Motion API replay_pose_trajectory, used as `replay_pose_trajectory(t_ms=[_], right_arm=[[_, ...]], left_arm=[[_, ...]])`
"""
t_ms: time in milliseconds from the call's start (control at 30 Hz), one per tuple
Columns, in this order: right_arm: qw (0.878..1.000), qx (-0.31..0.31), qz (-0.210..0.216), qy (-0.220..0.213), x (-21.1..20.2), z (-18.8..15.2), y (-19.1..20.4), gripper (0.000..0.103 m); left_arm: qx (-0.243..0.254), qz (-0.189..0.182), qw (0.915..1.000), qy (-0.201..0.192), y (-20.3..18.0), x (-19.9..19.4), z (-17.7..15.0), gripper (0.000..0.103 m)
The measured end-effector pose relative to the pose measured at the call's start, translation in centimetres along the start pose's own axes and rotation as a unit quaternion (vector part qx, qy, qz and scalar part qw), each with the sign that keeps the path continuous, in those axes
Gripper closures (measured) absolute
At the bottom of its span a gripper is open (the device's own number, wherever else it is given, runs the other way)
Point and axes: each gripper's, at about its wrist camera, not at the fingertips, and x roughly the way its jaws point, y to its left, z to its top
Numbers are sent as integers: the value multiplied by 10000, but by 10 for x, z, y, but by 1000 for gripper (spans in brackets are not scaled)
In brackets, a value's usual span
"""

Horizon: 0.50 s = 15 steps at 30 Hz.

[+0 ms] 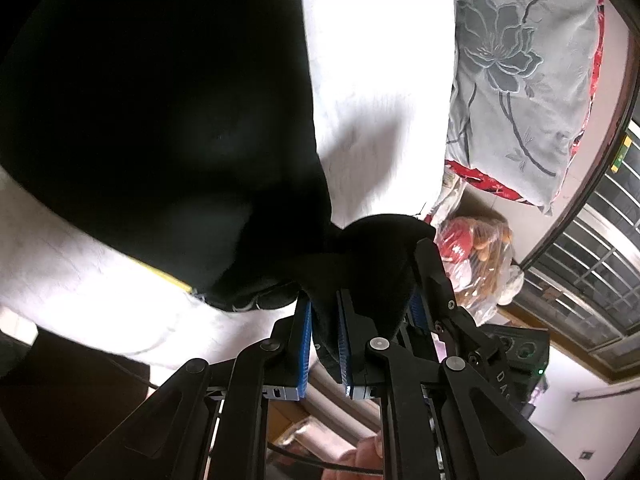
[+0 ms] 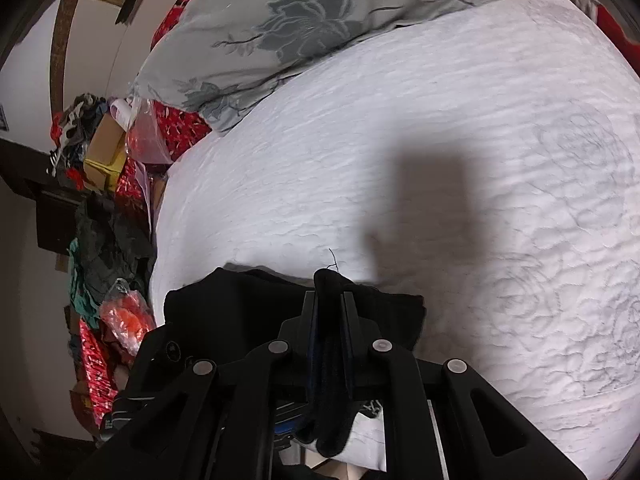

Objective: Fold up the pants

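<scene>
Left claw (image 1: 324,320) and right claw (image 2: 330,312) clamped on black pants (image 1: 160,120) hem, white bedspread (image 2: 440,160) open ahead.

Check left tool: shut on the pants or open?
Shut on the pants: left tool has black cloth pinched between its blue pads.

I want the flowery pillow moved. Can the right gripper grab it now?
Probably not yet. The right gripper is shut on the black pants, so it has no free grip, though the white bedspread before the grey floral pillow lies bare.
</scene>
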Motion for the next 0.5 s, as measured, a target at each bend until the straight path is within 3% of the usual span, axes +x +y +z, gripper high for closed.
replay_pose_trajectory(t_ms=[200,267,333,500], right_arm=[[9990,395,-197,-112,-14,-3,-31,82],[9978,600,-94,-282,-26,-7,-53,47],[9956,802,-92,-468,-35,-11,-73,38],[9919,1181,19,-465,-30,-13,-101,38]], left_arm=[[19,213,9998,11,-1,26,1,92],[-90,206,9997,95,2,33,1,92],[-103,235,9996,100,1,36,1,92],[-27,259,9996,72,-9,46,0,92]])
